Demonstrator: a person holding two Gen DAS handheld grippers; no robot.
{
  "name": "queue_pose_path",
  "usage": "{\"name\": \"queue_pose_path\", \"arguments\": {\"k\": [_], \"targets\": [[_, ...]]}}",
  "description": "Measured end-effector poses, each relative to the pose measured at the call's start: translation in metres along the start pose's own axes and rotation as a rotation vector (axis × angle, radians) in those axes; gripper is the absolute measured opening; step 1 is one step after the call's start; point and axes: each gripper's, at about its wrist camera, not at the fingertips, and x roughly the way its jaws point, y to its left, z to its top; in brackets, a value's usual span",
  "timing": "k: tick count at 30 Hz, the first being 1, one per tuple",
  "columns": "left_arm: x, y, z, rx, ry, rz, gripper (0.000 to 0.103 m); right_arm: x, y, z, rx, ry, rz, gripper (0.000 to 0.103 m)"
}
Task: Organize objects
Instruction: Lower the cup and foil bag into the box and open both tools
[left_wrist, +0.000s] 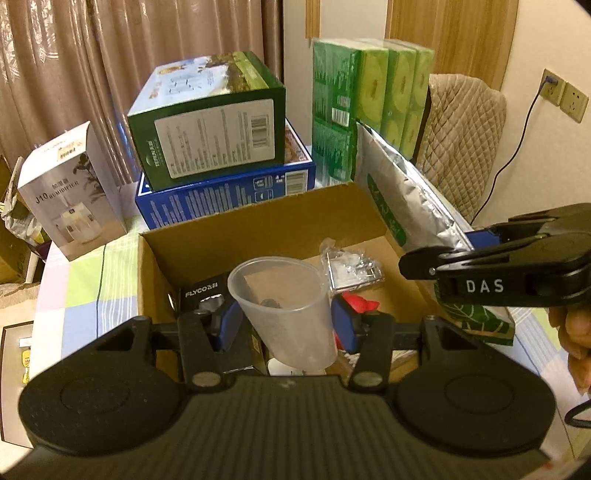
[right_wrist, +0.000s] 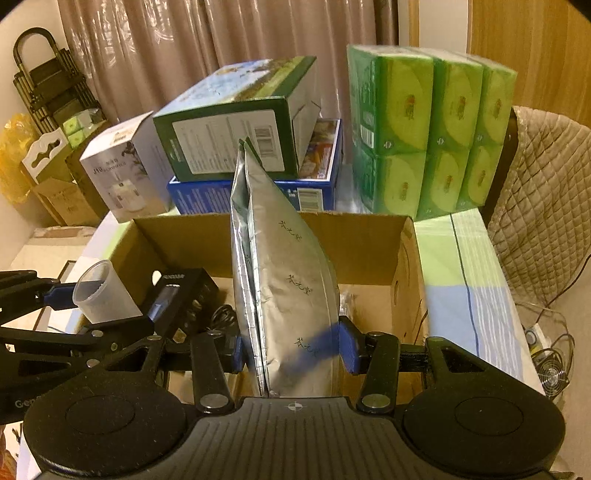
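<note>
In the left wrist view, the left gripper (left_wrist: 284, 323) sits at the bottom centre with its blue pads pressed on a clear plastic cup (left_wrist: 282, 308), held tilted over the open cardboard box (left_wrist: 258, 221) that fills the middle of the frame. Inside the box, a black shaver box (left_wrist: 201, 295) lies at lower left, a crinkled clear packet (left_wrist: 347, 264) toward the centre right, and something red (left_wrist: 360, 304) just behind the right pad. At the right edge the right gripper (left_wrist: 476, 243) comes in, clamped on a silver pouch (left_wrist: 406, 199) that stands along the box's right wall. In the right wrist view, that pouch (right_wrist: 291, 295) rises through the centre of the frame — it looks like two pouches back to back, pinched between the pads of the right gripper (right_wrist: 291, 354) above the box (right_wrist: 362, 243). The cup (right_wrist: 103, 295) and the left gripper (right_wrist: 48, 295) appear at the left edge, over the box's left side. The risk, as I judge it: both tools crowd one box, so they could knock together — and the smooth tilted cup could slip out, or the tall pouch flop over the wall once let go.
</note>
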Motion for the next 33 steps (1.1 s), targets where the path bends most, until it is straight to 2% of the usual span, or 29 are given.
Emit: {"name": "queue_pose_path", "arguments": {"k": [12,13,14,16,24,26,28,30,33], "targets": [[0.026,-0.004,-0.001,0.007,0.017,0.002,0.049,0.009,-0.008,-0.001,0.007,-0.001,0.004,0.045],[0.028,-0.003,-0.001,-0.001,0.014,0.009,0.05,0.01,-0.008,0.0,0.008,-0.001,0.003,0.045],[0.03,-0.002,-0.001,-0.009,0.014,0.012,0.058,0.01,-0.009,0.0,0.01,0.0,0.004,0.045],[0.031,0.0,-0.002,-0.02,0.011,0.011,0.062,0.011,-0.011,0.0,0.01,-0.001,0.0,0.045],[0.022,0.008,-0.007,-0.028,0.003,0.021,0.063,0.014,-0.02,0.0,0.037,-0.001,0.01,0.045],[0.017,0.01,-0.009,-0.033,-0.002,0.021,0.064,0.015,-0.023,0.0,0.051,-0.009,0.028,0.046],[0.013,0.011,-0.011,-0.033,-0.005,0.021,0.064,0.015,-0.026,0.0,0.072,-0.027,0.041,0.053],[0.007,0.012,-0.014,-0.037,-0.011,0.02,0.068,0.008,-0.027,0.0,0.078,-0.065,0.049,0.056],[-0.003,0.013,-0.019,-0.039,-0.02,0.022,0.069,-0.003,-0.025,0.0,0.069,-0.087,0.047,0.058]]}}
